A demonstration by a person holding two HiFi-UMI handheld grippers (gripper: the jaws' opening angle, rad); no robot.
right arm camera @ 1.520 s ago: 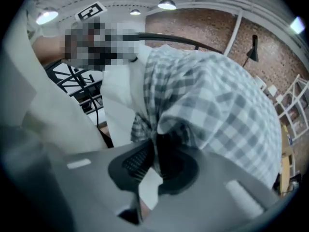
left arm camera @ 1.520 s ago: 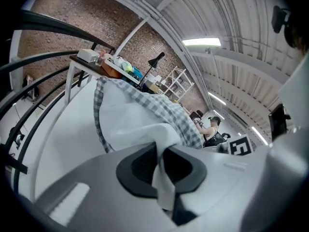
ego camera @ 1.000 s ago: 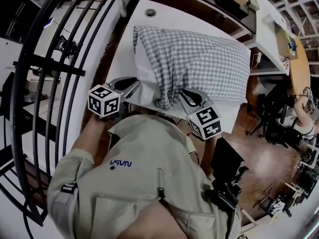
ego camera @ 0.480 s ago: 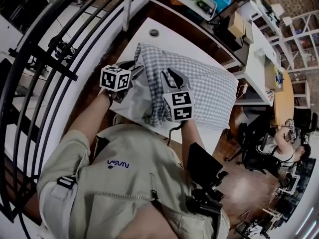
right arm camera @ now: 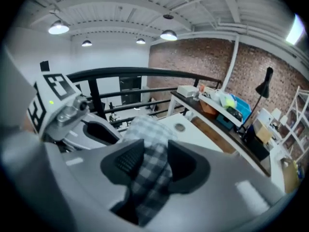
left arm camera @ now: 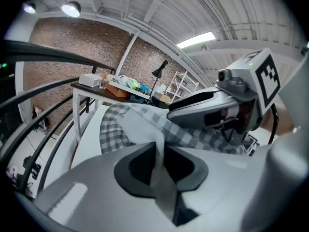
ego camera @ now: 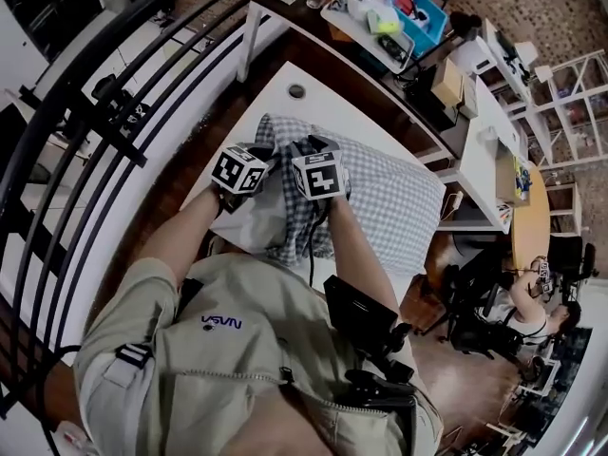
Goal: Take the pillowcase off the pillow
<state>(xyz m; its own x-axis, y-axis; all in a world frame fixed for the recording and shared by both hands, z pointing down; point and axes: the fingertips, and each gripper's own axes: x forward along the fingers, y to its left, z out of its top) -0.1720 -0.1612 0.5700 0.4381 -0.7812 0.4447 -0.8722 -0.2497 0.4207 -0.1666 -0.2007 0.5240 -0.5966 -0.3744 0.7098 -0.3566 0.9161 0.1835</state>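
Head view, pillow [ego camera: 249, 224] mostly hidden inside pillowcase [ego camera: 389, 198]

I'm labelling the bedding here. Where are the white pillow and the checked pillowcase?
white pillow [left arm camera: 137, 129]: left gripper view, on the bare end sticking out of the case.
checked pillowcase [ego camera: 399, 198]: head view, on its flat middle.

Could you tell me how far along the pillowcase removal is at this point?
Done: the near end of the pillow is bare, with the pillowcase bunched beyond it. In hand: the left gripper pinches the white pillow; the right gripper has checked cloth between its jaws, which have just been opening. Left: most of the pillow is covered.
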